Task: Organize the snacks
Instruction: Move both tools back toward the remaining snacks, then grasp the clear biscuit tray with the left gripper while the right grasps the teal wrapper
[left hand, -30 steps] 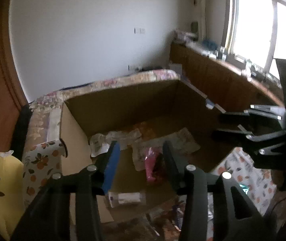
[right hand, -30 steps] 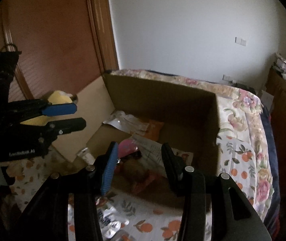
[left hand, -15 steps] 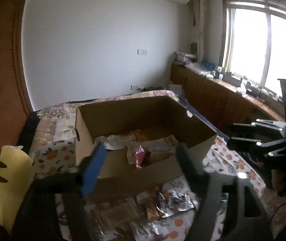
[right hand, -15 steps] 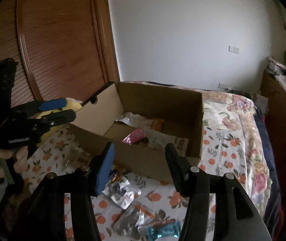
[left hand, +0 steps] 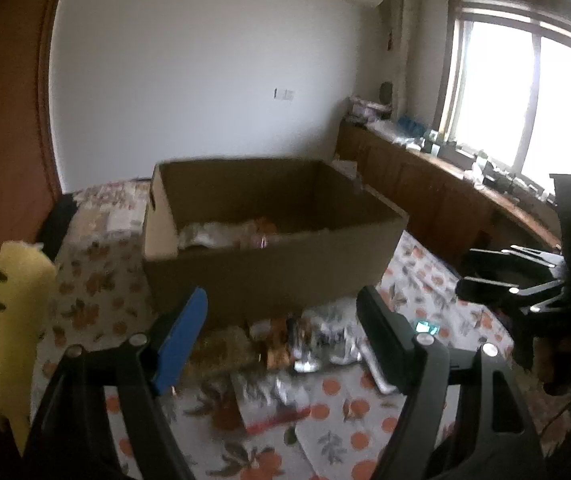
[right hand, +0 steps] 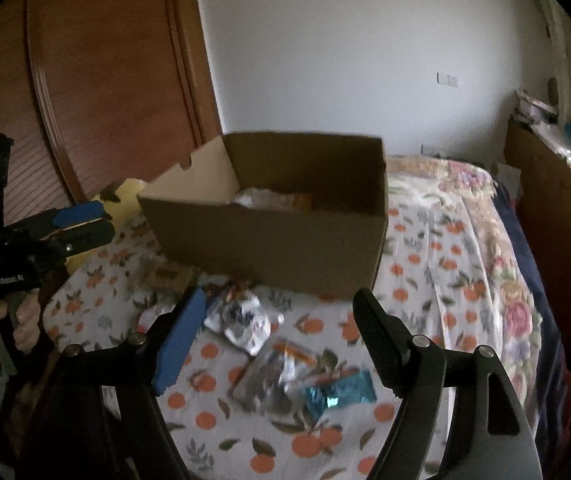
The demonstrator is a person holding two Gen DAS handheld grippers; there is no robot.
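A cardboard box (left hand: pixel 269 264) is set on a bed (right hand: pixel 437 280) covered with an orange-print sheet, and loose snack packets (right hand: pixel 245 320) are strewn on the sheet against its near wall. The left gripper (left hand: pixel 281 332) is held above this litter with its jaws apart and nothing between them; the packets are seen below and beyond the tips, none touched. The right gripper (right hand: pixel 277 328) is likewise held over the sheet, its jaws opening and empty, with a silver packet lying just past the blue finger (right hand: pixel 179 340) and a teal wrapper (right hand: pixel 337 394) nearer the black finger, lower in the frame. More packets (left hand: pixel 221 234) are seen inside the box, though blur makes it hard to tell them apart. A yellow plush (left hand: pixel 1 312) is seen at the left of the bed, beside a wooden door (right hand: pixel 97 80). In the right view the left gripper is seen at the left edge, held by a hand (right hand: pixel 1 328). Compared with a second ago, both grippers have been drawn back from over the box interior, so that the box front and the packets before it are now in view, and both pairs of jaws are spread wider than they were.
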